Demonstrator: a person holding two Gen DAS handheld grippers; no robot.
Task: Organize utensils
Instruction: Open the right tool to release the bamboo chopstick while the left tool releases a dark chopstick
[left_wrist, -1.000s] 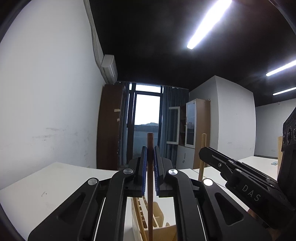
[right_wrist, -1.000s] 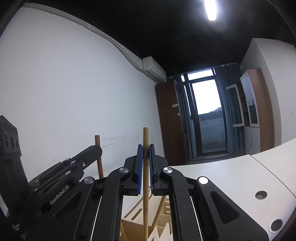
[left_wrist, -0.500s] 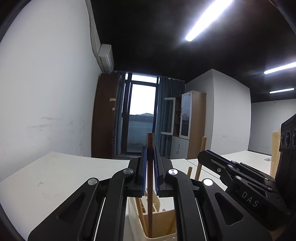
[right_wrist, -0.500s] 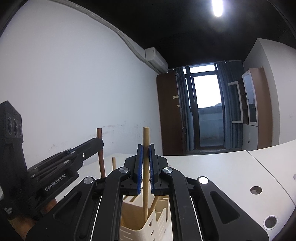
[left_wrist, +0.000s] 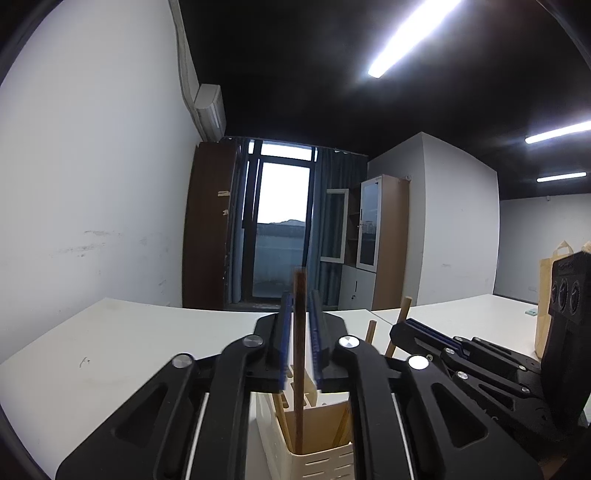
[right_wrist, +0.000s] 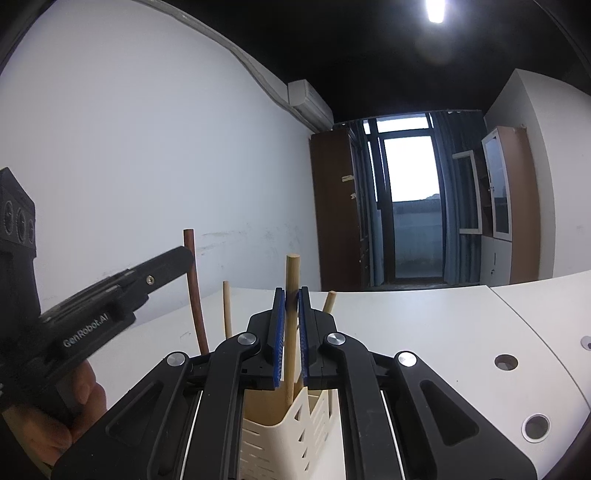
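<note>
Left claw (left_wrist: 300, 334) opening, pads now apart from the dark stick (left_wrist: 299, 365) standing between them in the cream holder (left_wrist: 314, 456) at bottom centre. Right claw (right_wrist: 290, 332) clamped on the pale stick (right_wrist: 291, 325), low centre, above the holder on the desk (right_wrist: 424, 332).

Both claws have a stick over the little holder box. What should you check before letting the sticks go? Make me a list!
1. Dark stick is over the cream holder, its lower end inside: ok.
2. Left claw is letting go: ok, its jaws are opening, with the stick between them and gaps showing on both sides.
3. Light stick reaches down into the holder: ok.
4. Right claw grips its stick firmly: ok, shut on it.
5. Both sticks touch the holder's bottom: cannot tell, hidden by its walls.
6. The claws are clear of each other: ok, side by side, apart.
</note>
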